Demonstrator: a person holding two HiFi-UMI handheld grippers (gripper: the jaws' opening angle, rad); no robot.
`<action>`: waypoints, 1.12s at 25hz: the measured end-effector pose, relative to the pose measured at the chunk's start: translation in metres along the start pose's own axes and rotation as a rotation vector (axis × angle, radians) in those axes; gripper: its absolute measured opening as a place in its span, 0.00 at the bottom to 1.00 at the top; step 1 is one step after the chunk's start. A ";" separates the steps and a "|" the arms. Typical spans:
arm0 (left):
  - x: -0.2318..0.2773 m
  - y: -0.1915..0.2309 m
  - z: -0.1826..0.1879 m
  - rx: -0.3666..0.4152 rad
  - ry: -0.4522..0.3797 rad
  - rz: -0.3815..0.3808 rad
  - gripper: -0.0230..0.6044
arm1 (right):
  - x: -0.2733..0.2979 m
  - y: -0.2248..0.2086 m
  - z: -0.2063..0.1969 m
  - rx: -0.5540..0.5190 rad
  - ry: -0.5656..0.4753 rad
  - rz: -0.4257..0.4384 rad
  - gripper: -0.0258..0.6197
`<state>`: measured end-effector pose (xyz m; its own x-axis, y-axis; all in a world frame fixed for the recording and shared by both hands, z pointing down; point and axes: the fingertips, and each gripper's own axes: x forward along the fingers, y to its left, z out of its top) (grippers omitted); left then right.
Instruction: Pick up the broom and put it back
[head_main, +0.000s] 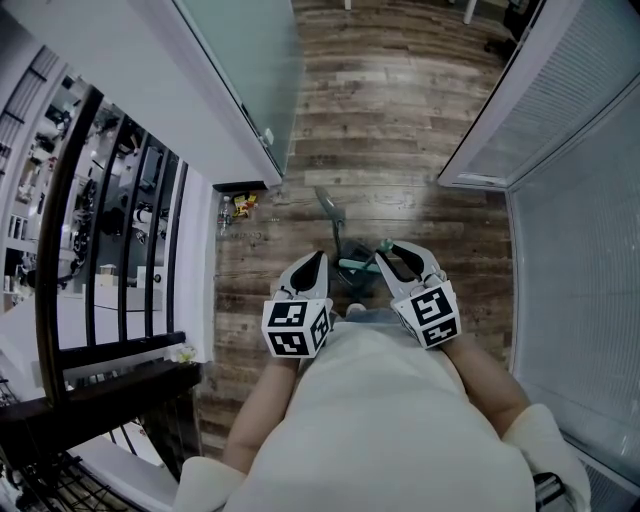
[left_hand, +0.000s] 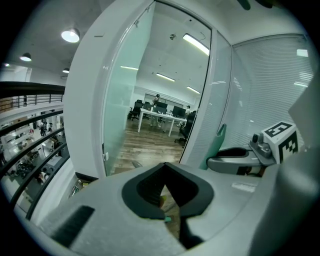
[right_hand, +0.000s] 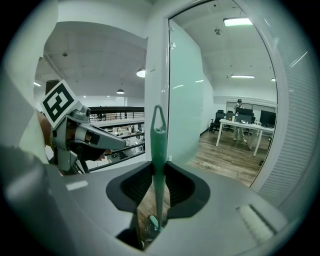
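We stand on a wooden floor (head_main: 400, 120) in a narrow passage. On the left rises a glass door (head_main: 250, 70) in a white frame, and on the right a wall of white blinds (head_main: 580, 250). A dark railing (head_main: 70, 220) runs along the far left, with a lower level behind it. Far beyond the door, the right gripper view shows an office with a white table (right_hand: 245, 125) and chairs.

Below in the head view we see our white top (head_main: 390, 420) and both forearms, held close together in front of the body.

The left gripper (left_hand: 164, 167) points slightly down. Its fingers are clenched, the tips meet, and we see nothing between them, only floor through the gap behind the tips.

The right gripper (right_hand: 158, 170) is just beside it, also tilted a little down. Its fingers are grasping the broom (right_hand: 158, 135) by its thin teal handle. The handle stands upright between the pads, and its looped end rises above the fingers. The lower part goes down toward the floor, just in front of our body.

A grey object (head_main: 328, 205) lies on the floor ahead; we cannot tell what it is. Some small coloured things (head_main: 240, 205) lie at the foot of the door frame.
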<state>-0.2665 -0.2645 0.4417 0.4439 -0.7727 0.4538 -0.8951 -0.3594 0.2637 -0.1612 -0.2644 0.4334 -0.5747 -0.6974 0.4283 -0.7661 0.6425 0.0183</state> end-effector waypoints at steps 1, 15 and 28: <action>0.000 0.001 0.000 -0.001 0.001 0.002 0.05 | 0.000 0.000 0.000 0.000 0.000 -0.002 0.18; 0.004 0.001 -0.005 -0.006 0.014 -0.022 0.04 | -0.007 -0.004 -0.001 0.023 -0.001 -0.054 0.18; 0.000 -0.018 -0.012 0.056 0.056 -0.145 0.04 | -0.044 -0.001 -0.014 0.094 0.009 -0.215 0.18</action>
<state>-0.2501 -0.2517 0.4470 0.5692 -0.6805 0.4614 -0.8214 -0.4952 0.2829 -0.1307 -0.2300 0.4271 -0.3928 -0.8119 0.4319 -0.8944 0.4465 0.0259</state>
